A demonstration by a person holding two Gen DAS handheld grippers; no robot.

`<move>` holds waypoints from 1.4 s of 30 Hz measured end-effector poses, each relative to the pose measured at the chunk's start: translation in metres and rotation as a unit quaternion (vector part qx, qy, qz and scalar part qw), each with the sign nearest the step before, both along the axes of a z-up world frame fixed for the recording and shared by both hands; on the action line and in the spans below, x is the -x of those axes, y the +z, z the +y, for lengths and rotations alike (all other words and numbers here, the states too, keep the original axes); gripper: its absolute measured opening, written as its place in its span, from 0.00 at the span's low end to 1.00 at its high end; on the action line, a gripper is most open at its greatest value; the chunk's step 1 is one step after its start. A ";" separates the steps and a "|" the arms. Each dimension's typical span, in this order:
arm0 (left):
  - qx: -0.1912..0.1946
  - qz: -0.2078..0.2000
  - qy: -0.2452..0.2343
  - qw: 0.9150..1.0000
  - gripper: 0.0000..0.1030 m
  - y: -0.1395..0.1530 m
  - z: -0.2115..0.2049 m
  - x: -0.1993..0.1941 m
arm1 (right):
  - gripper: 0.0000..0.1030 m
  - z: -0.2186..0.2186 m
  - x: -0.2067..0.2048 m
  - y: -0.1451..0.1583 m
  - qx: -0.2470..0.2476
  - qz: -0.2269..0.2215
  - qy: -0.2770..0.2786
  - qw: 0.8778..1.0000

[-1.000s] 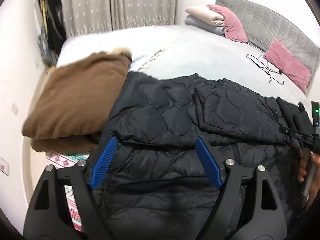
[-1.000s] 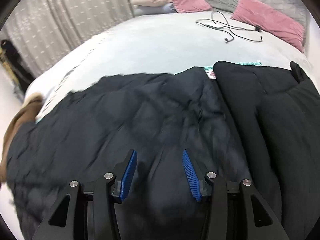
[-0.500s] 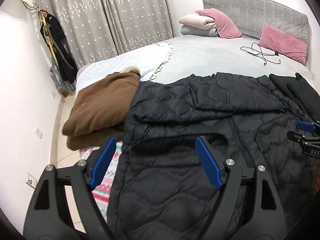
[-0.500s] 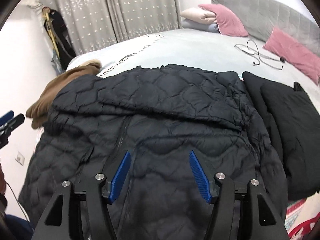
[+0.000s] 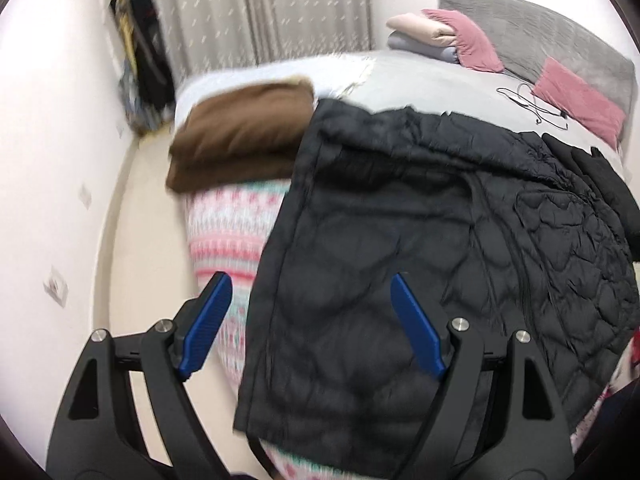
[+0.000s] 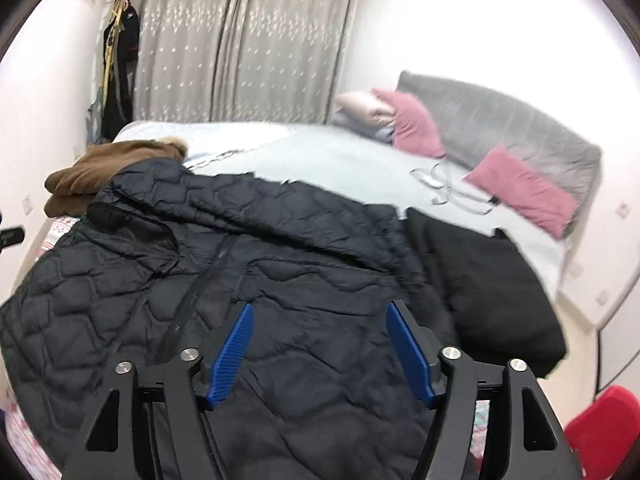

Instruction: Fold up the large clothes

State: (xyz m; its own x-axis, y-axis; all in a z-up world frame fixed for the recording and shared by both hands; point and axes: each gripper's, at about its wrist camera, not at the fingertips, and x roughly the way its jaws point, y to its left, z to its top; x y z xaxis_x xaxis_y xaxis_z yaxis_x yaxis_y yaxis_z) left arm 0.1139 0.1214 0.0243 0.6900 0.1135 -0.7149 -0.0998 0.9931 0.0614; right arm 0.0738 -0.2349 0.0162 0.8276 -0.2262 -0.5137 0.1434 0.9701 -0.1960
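A large black quilted jacket [image 5: 420, 216] lies spread over the near corner of the bed, its hem hanging over the edge; it also shows in the right wrist view [image 6: 260, 264], with its zipper running down the middle. My left gripper [image 5: 308, 320] is open and empty, held above the jacket's left edge. My right gripper [image 6: 318, 344] is open and empty, held above the jacket's lower front.
A folded brown garment [image 5: 244, 136] lies left of the jacket. A folded black garment [image 6: 488, 280] lies to its right. The bed [image 6: 340, 160] carries pink pillows [image 6: 520, 192], a cable [image 6: 444, 184] and a patterned cover [image 5: 228, 232]. A red object [image 6: 604, 424] is at lower right.
Both grippers have pulled back and risen from the jacket. The left view has swung left toward the bed's edge and floor. Both stay open.
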 end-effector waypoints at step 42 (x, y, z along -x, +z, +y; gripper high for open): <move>0.276 0.064 0.055 0.958 0.47 -0.074 0.065 0.026 | 0.74 -0.122 0.048 -0.089 -0.204 0.129 -0.086 0.967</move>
